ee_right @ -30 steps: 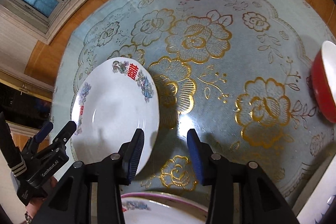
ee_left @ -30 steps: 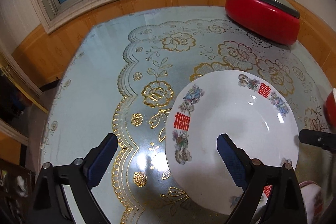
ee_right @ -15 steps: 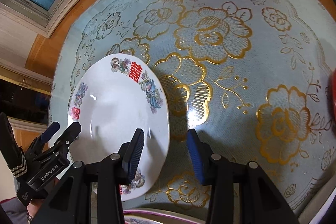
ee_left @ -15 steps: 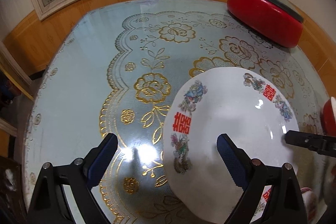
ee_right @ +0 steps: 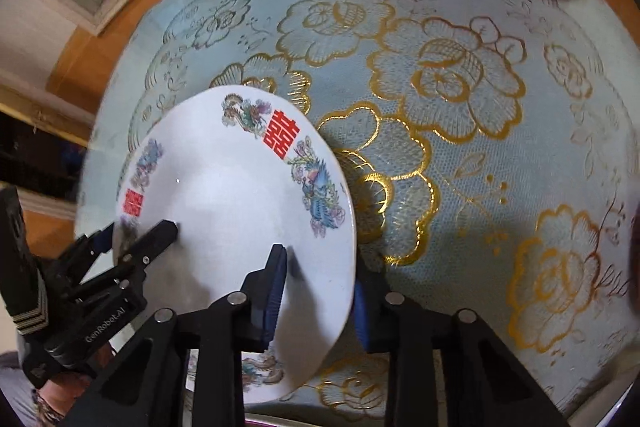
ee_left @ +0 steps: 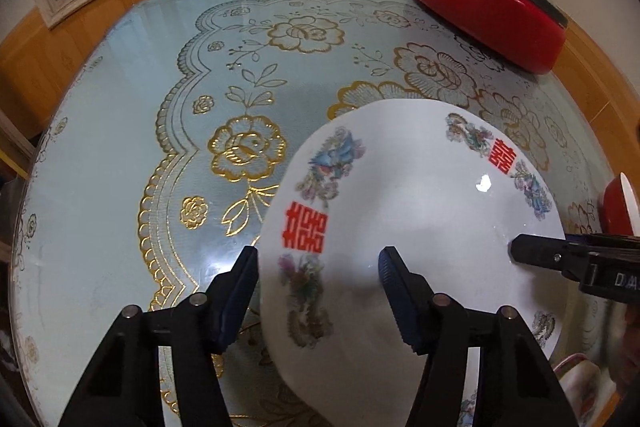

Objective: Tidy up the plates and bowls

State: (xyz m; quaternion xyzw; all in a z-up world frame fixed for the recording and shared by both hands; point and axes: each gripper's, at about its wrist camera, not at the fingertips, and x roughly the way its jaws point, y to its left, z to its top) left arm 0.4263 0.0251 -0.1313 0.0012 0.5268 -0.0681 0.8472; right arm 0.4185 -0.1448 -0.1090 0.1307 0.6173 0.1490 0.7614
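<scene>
Left wrist view, item list.

1. White plate (ee_left: 420,227): round, glossy ceramic, shallow well, rim printed with red double-happiness characters and pastel bird-and-flower motifs. Tilted, raised off the table (ee_left: 120,155) over its 5 o'clock part.

2. Left gripper (ee_left: 320,291): black frame, ribbed blue pads. Fingers straddle the plate's 8 o'clock rim, one under the edge, one over the well; whether they pinch it cannot be told.

3. Right gripper (ee_left: 532,251): black finger tip lying on the plate face at 3 o'clock. In the right wrist view the right gripper (ee_right: 316,291) has one blue pad on the plate's (ee_right: 240,211) upper face and the other behind its 4 o'clock rim, clamped on the edge.

4. Table: glass-smooth top over pale blue lace-textured cloth with gold embossed roses and scalloped border.

5. Red pot (ee_left: 488,11): oval, glossy, dark lid with red knob, at 1 o'clock by the wood-panelled wall.

6. Red bowl (ee_left: 620,207): white inside, at the 3 o'clock edge.

7. Second plate (ee_right: 256,419): pink-edged sliver at 6 o'clock in the right wrist view.
</scene>
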